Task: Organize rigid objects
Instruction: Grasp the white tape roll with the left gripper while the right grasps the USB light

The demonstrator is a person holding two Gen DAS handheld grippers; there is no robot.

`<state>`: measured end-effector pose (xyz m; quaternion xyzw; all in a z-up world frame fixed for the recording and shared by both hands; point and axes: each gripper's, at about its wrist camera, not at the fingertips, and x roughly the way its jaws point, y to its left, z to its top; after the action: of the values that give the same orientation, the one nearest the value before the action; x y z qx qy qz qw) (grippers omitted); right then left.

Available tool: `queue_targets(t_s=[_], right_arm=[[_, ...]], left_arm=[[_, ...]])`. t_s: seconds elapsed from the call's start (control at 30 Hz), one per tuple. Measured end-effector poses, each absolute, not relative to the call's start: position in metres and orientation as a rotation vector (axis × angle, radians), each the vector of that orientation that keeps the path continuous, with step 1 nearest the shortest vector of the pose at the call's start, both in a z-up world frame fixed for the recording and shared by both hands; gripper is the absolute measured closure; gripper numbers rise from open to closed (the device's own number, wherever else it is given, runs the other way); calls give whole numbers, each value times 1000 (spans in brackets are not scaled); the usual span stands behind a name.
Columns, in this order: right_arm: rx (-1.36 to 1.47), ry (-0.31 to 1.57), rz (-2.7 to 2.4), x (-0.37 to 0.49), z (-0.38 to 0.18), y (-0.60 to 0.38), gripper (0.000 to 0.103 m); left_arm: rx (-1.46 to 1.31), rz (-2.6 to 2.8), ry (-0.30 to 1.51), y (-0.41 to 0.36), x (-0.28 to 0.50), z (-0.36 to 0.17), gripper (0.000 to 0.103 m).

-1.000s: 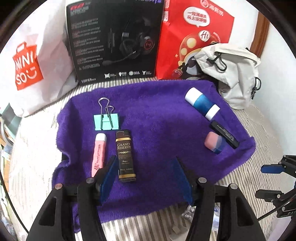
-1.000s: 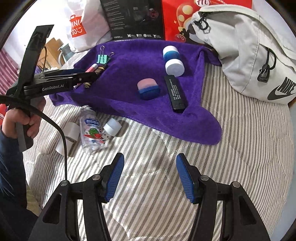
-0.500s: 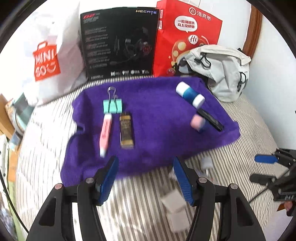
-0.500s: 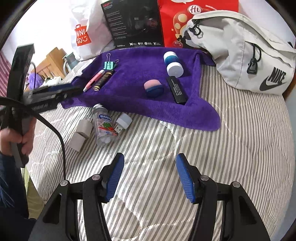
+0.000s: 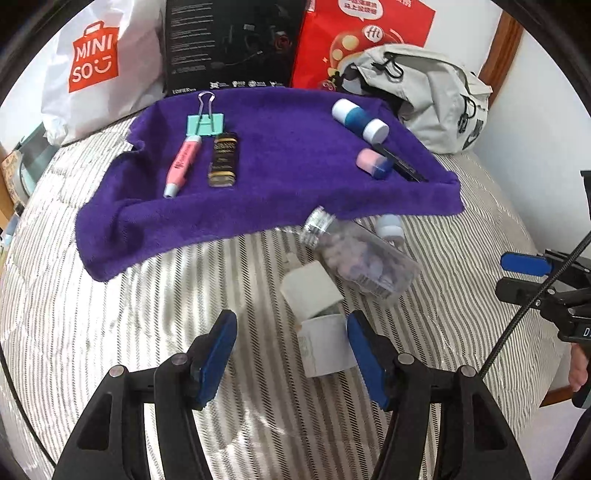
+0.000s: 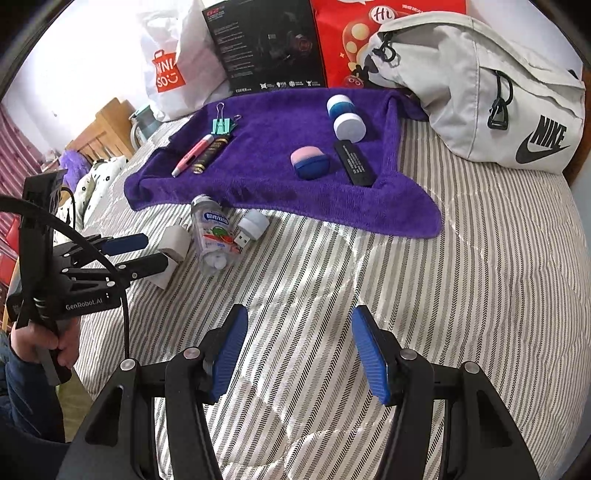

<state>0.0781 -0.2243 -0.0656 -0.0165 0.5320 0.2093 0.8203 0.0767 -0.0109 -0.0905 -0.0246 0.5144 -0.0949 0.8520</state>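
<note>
A purple towel point(image 5: 288, 177) point(image 6: 266, 155) lies on the striped bed with a teal binder clip point(image 5: 205, 123), a pink pen point(image 5: 183, 162), a black-and-gold lighter point(image 5: 222, 160), a blue-and-white tube point(image 5: 360, 120), a pink-and-blue eraser point(image 6: 309, 161) and a black stick point(image 6: 355, 162) on it. In front of the towel lie a clear pill bottle point(image 5: 362, 258) point(image 6: 213, 236), a small white USB light point(image 6: 253, 226) and two white cubes point(image 5: 321, 317). My left gripper point(image 5: 291, 350) is open, its fingers on either side of the near cube point(image 5: 327, 345). My right gripper point(image 6: 299, 347) is open over bare bedding.
A white Miniso bag point(image 5: 99, 66), a black headset box point(image 5: 232, 40), a red bag point(image 5: 365, 33) and a grey Nike pouch point(image 6: 491, 92) stand behind the towel. A hand point(image 6: 40, 343) holds the left gripper's handle. A wooden bed frame point(image 6: 103, 136) is at the left.
My left gripper has drawn back from the towel and come down over the white cubes on the bedding. The right gripper's view has shifted only slightly.
</note>
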Motion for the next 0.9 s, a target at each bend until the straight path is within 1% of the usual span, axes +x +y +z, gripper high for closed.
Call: queue_targets(t_s=[0.3, 0.33, 0.37, 0.4, 0.47, 0.9], right_arm=[[-14, 1146, 455, 82, -75, -226, 45], [-15, 1145, 457, 83, -75, -225, 45], [-14, 1145, 459, 85, -76, -224, 45], [-10, 1144, 459, 86, -77, -223, 45], [-1, 1143, 461, 92, -78, -219, 45], [-7, 1093, 487, 139, -84, -158, 45]], left_arm=[[2, -201, 1099, -23, 74, -100, 44], [11, -200, 1095, -24, 74, -100, 46], [24, -198, 1087, -25, 74, -100, 54], [36, -196, 1080, -25, 74, -99, 65], [53, -197, 1076, -24, 74, -99, 74], [-21, -148, 1084, 24, 70, -100, 75]])
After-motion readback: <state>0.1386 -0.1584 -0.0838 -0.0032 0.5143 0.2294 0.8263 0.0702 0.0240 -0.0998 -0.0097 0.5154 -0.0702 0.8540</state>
